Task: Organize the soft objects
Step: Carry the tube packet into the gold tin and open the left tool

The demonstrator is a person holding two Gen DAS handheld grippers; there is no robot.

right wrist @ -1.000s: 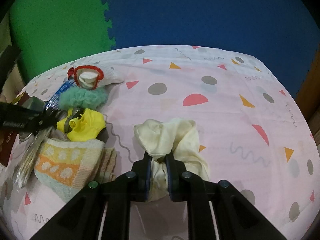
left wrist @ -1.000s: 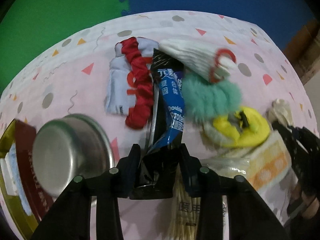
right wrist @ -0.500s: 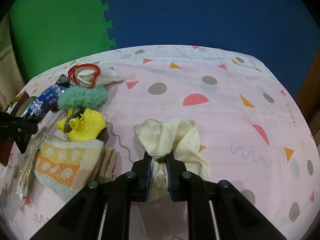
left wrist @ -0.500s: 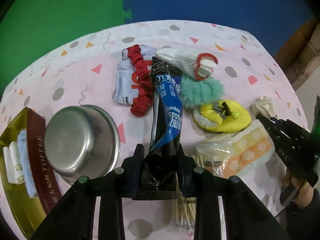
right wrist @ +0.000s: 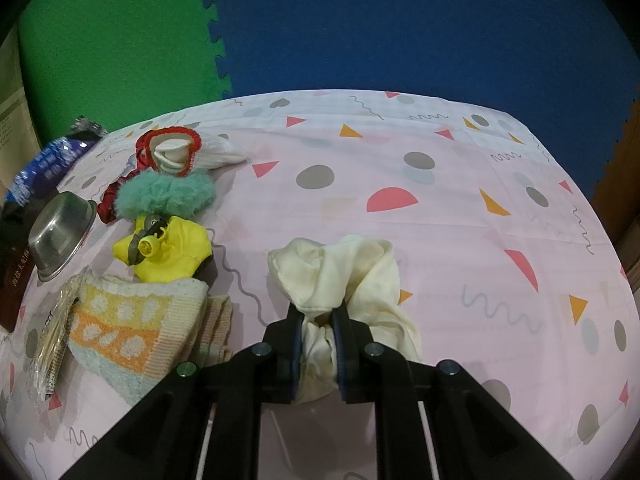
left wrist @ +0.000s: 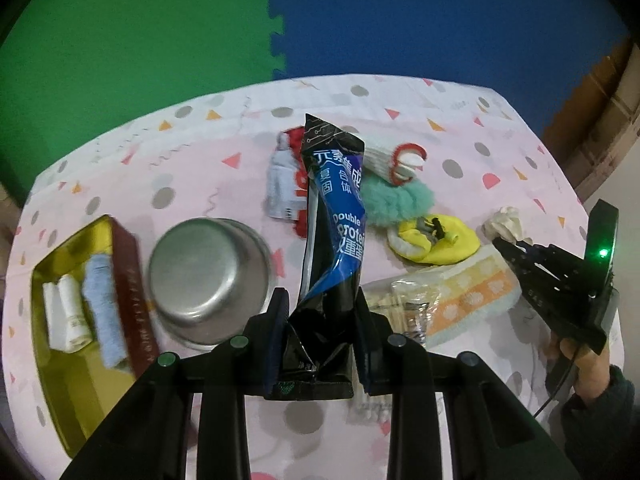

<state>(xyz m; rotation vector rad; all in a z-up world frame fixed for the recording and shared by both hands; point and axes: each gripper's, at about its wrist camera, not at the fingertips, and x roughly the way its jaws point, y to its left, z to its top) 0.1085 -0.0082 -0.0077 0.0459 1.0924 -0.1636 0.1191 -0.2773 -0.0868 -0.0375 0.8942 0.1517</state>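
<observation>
Left tongs (left wrist: 320, 312): I grip the blue-black packet (left wrist: 334, 216), lifted above the counter (right wrist: 400, 152).
Right tongs (right wrist: 317, 320): I pinch the cream cloth (right wrist: 340, 268) on the counter.
Around: steel bowl (left wrist: 208, 272), gold tin (left wrist: 60, 320), patterned towel (right wrist: 128, 324), yellow toy (right wrist: 164, 248), teal pompom (right wrist: 164, 196) crowd the left.

Tabletop (right wrist: 440, 208) is round-edged, covered by a pale pink cloth printed with grey dots, coloured triangles and squiggles. Behind it: interlocking foam mats, green (left wrist: 132, 40) on the left, blue (right wrist: 400, 24) on the right, jigsaw seam between them. Brown cardboard-like surface (left wrist: 600, 92) at far right edge. Lighting is dim and even, with soft shadows.
</observation>
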